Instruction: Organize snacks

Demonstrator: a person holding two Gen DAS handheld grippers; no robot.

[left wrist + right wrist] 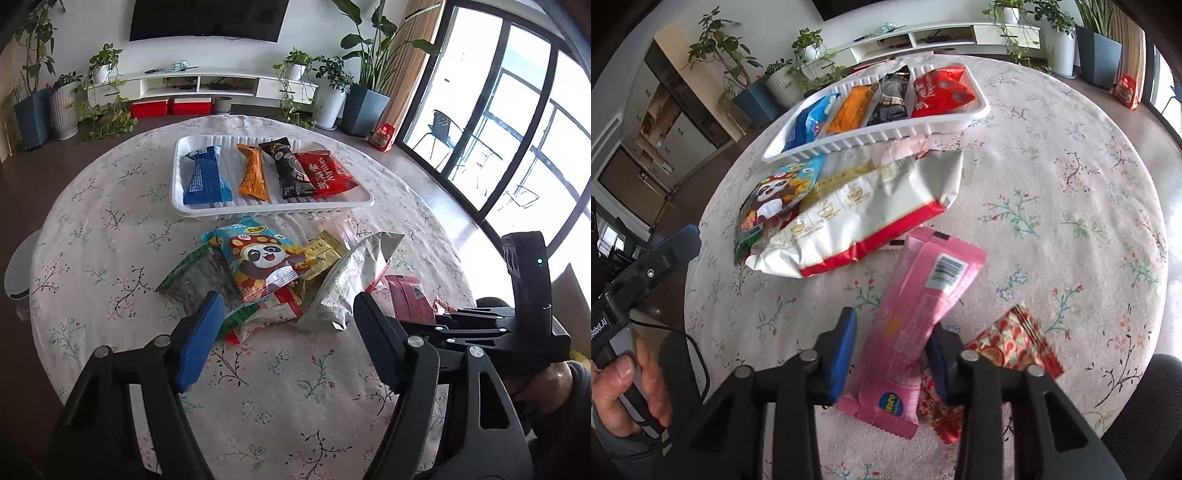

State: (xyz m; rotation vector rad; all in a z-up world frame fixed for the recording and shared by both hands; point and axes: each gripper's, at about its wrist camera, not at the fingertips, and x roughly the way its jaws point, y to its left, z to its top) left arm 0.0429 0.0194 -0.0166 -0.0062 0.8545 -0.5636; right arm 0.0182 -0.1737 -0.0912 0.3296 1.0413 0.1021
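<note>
Low in the right wrist view, the right gripper (892,354) has its jaws nearly closed around the pink snack packet (916,321), pads at both long edges. The packet looks light, crinkly and slippery, likely to buckle; a mid-body hold seems best. The left gripper (286,321) hangs half open and empty before the loose pile, below the white tray (177,199).

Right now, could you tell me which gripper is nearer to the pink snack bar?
Right. The right gripper has its jaws around the pink snack bar; the left gripper hangs over the snack pile beside it.
</note>
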